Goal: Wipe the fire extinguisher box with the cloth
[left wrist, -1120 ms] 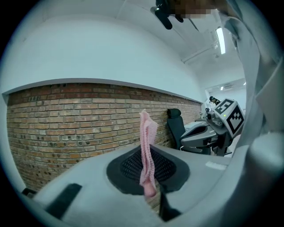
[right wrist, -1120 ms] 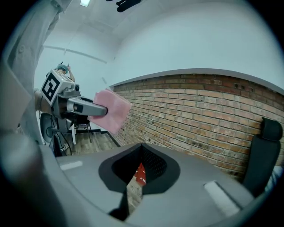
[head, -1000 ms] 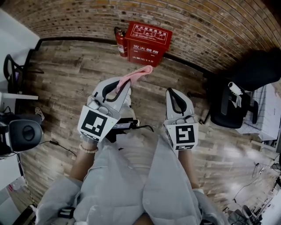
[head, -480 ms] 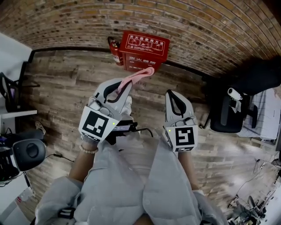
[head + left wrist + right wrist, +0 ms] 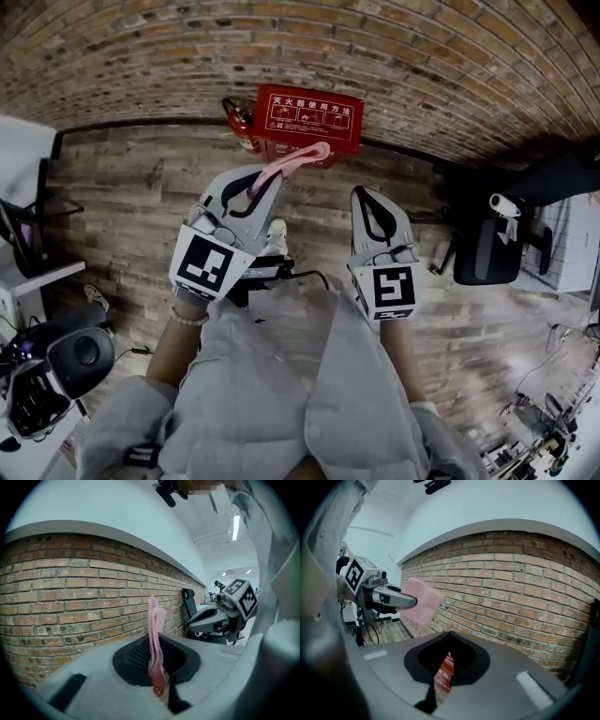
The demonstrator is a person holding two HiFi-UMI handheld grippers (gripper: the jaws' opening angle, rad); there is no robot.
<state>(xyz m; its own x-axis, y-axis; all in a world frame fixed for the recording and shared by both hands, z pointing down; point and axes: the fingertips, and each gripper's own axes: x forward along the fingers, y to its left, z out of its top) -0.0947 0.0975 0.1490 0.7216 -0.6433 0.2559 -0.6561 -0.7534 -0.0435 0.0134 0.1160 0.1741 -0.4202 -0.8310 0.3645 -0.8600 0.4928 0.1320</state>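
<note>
The red fire extinguisher box (image 5: 309,117) stands on the wooden floor against the brick wall, with a red extinguisher (image 5: 242,120) at its left side. My left gripper (image 5: 263,184) is shut on a pink cloth (image 5: 292,159) whose free end reaches over the box's lower edge in the head view. In the left gripper view the cloth (image 5: 155,630) stands up out of the closed jaws. My right gripper (image 5: 364,194) hangs to the right, shut and holding nothing. A strip of the red box (image 5: 444,672) shows through the slit below its jaws, and the cloth (image 5: 421,601) appears at its left.
A black office chair (image 5: 487,248) stands right of the box near the wall. At the lower left lie a dark round device (image 5: 75,352) and cables. A white desk edge (image 5: 28,159) is at the far left. The brick wall (image 5: 422,56) runs behind the box.
The box has come lower and nearer in the head view as the person moves toward the wall. Both grippers keep their pose, the cloth still held.
</note>
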